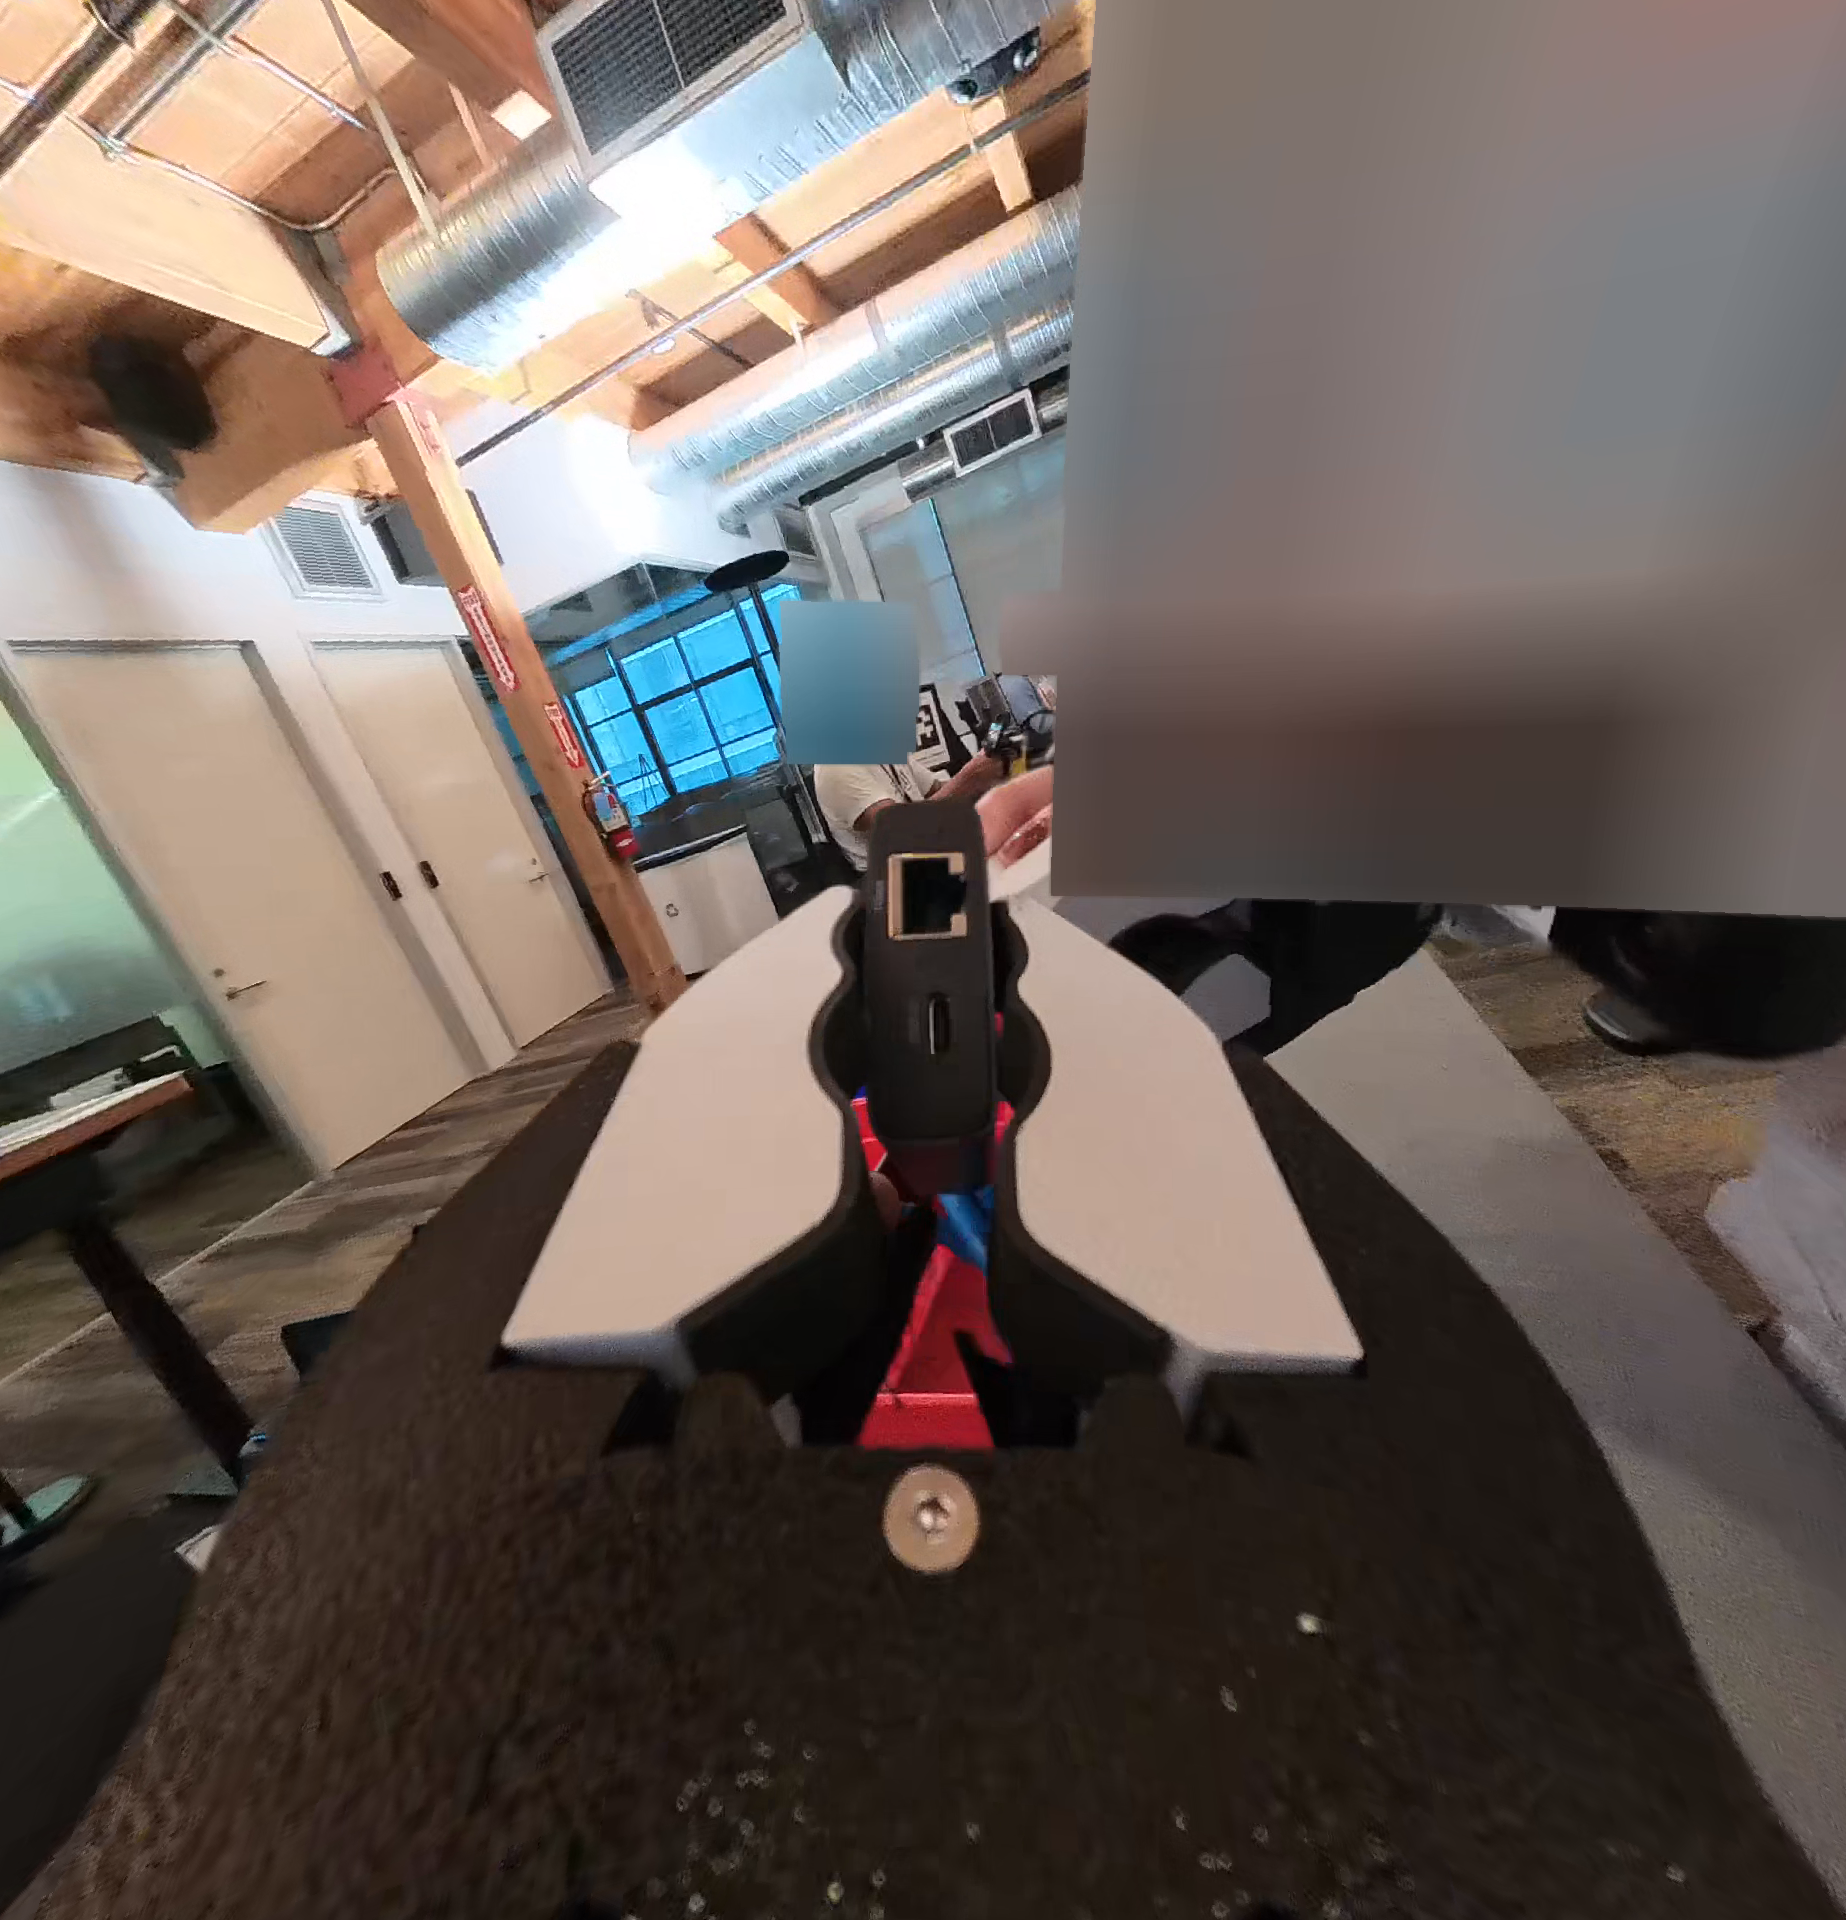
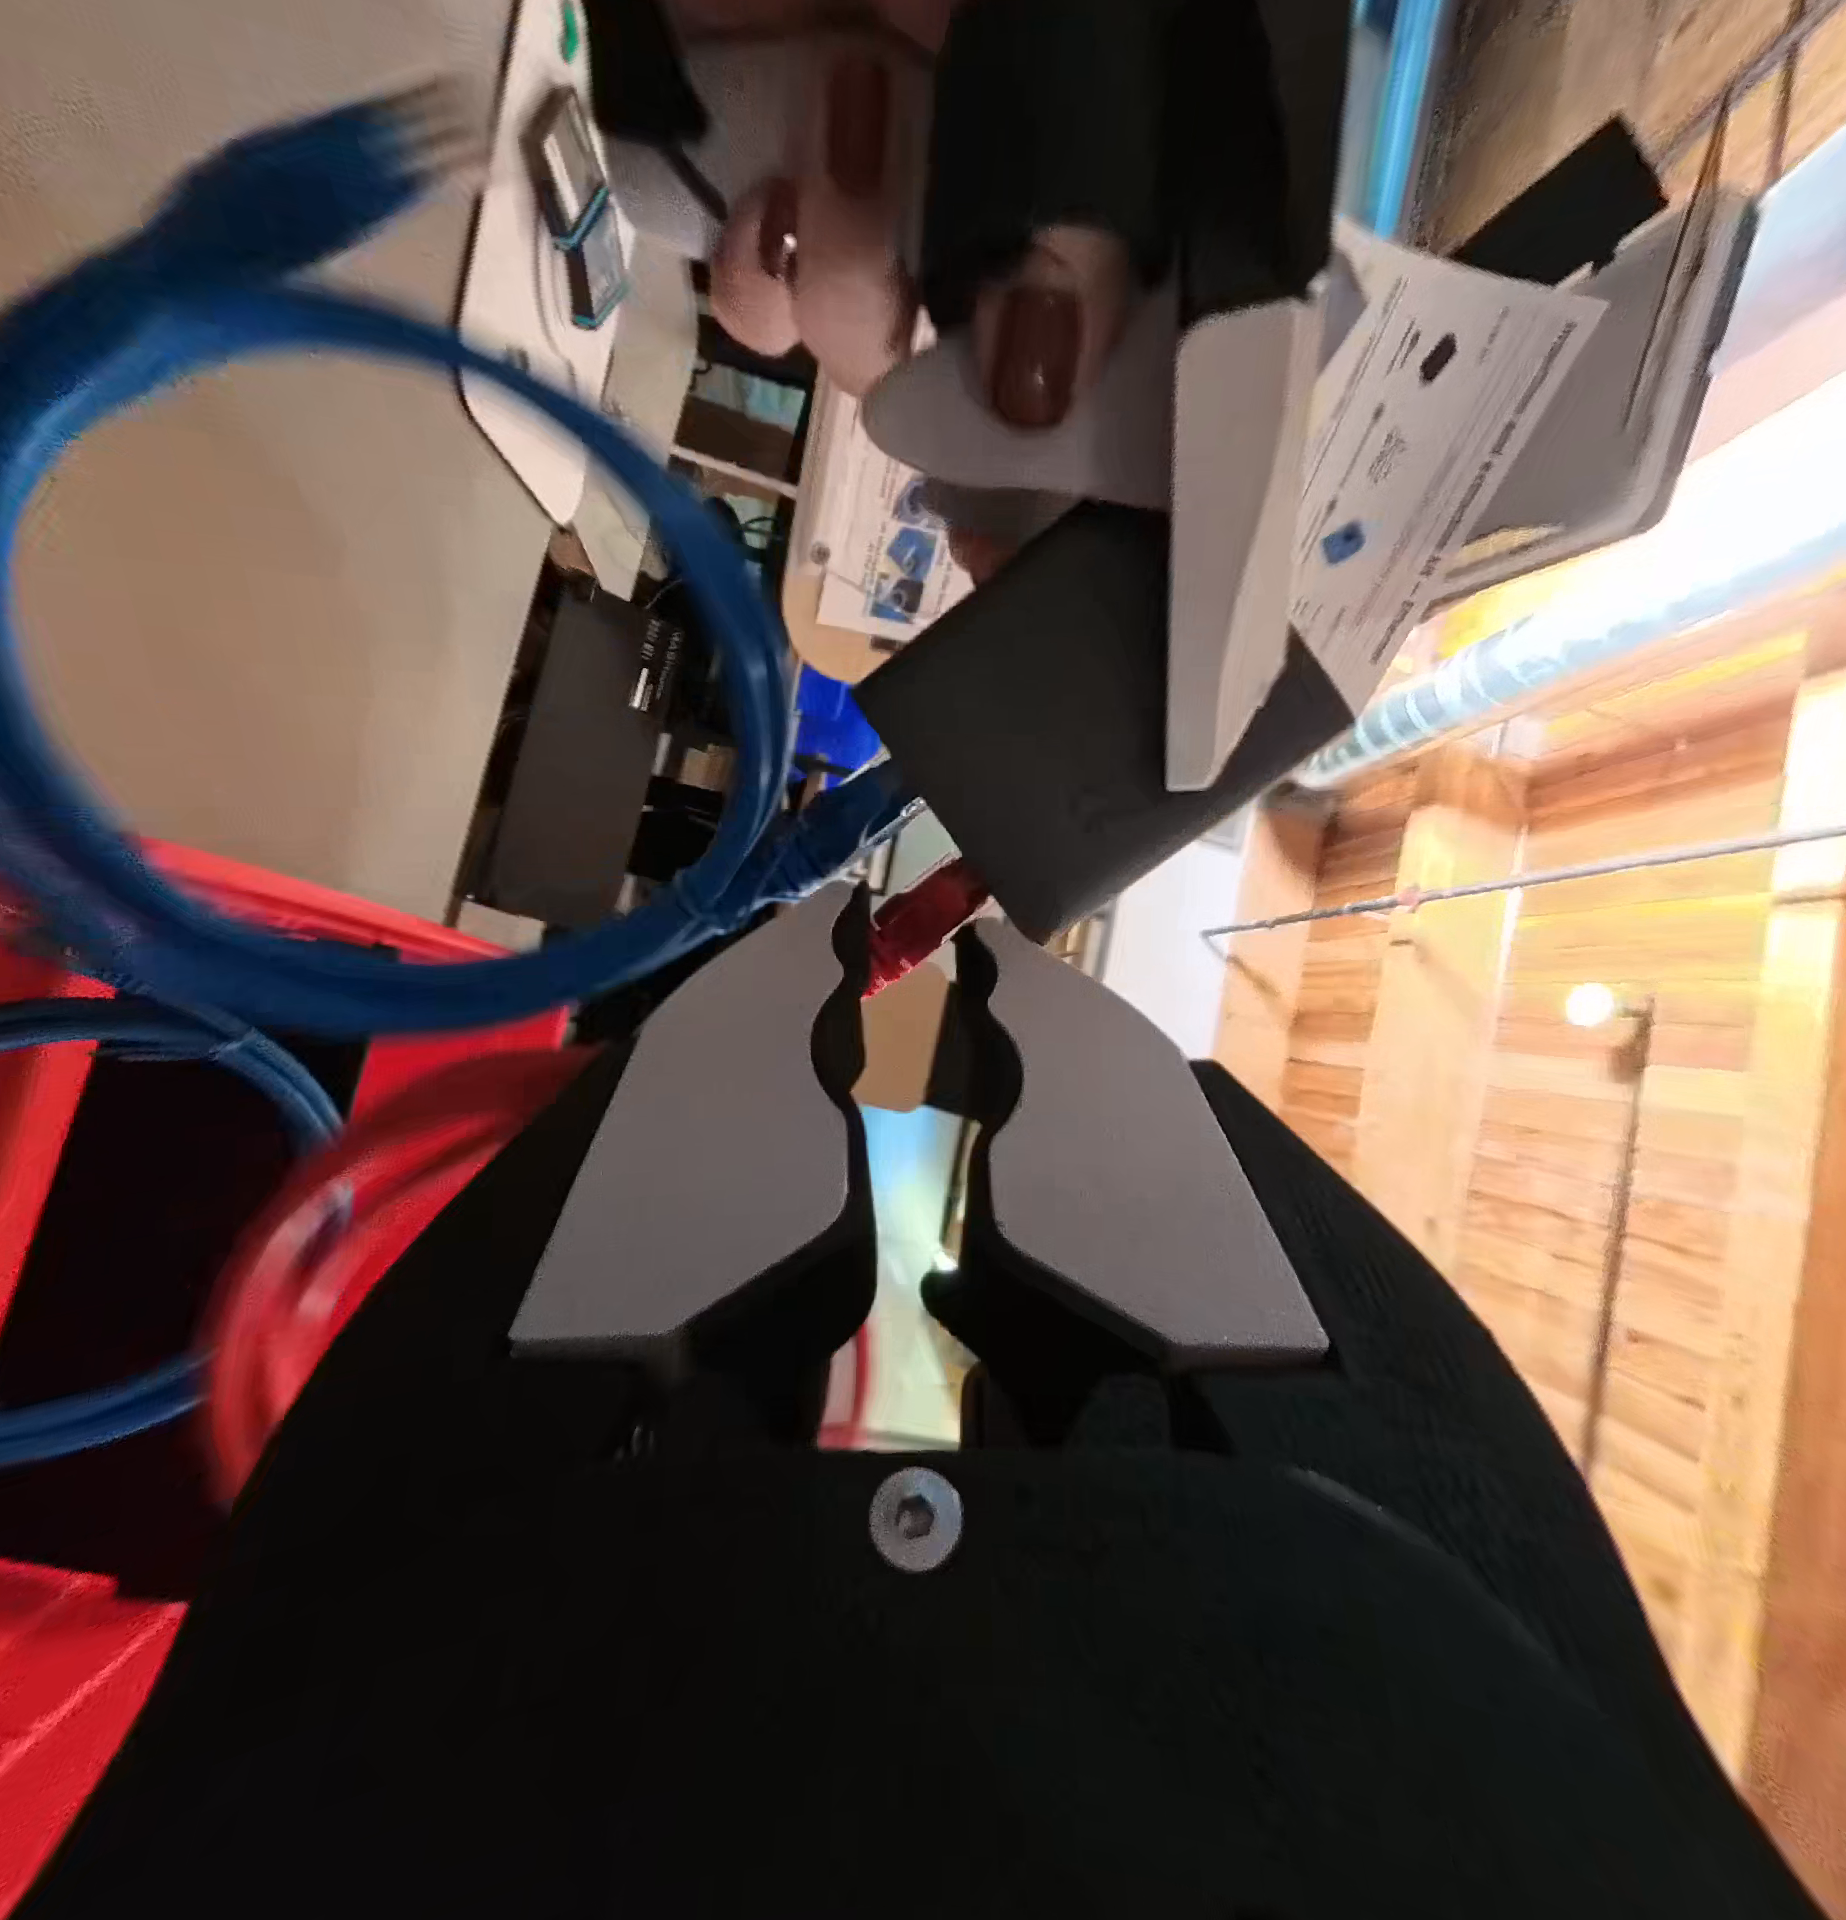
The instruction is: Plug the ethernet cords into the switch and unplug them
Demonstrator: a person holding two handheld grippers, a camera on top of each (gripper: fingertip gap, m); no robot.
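My left gripper (image 1: 929, 914) is shut on a black adapter box (image 1: 929, 997) and holds it up, end-on; a square network socket and a small oval port face the camera. In the right wrist view the same box (image 2: 1033, 717) sits in the left gripper's grey fingers (image 2: 1220, 540), with a person's hand (image 2: 898, 260) behind them. My right gripper (image 2: 908, 920) is nearly closed on a red cable plug (image 2: 914, 925) at its fingertips. The plug's tip meets the lower end of the box. Red and blue cable (image 1: 945, 1236) shows below the left jaws.
A blue cable (image 2: 379, 343) loops at the left of the right wrist view, over a red bin (image 2: 25, 1143). Printed sheets (image 2: 1418, 447) lie behind the box. A grey tabletop (image 1: 1521, 1195) runs along the right. A wooden post (image 1: 524, 727) and a seated person (image 1: 867, 810) are farther off.
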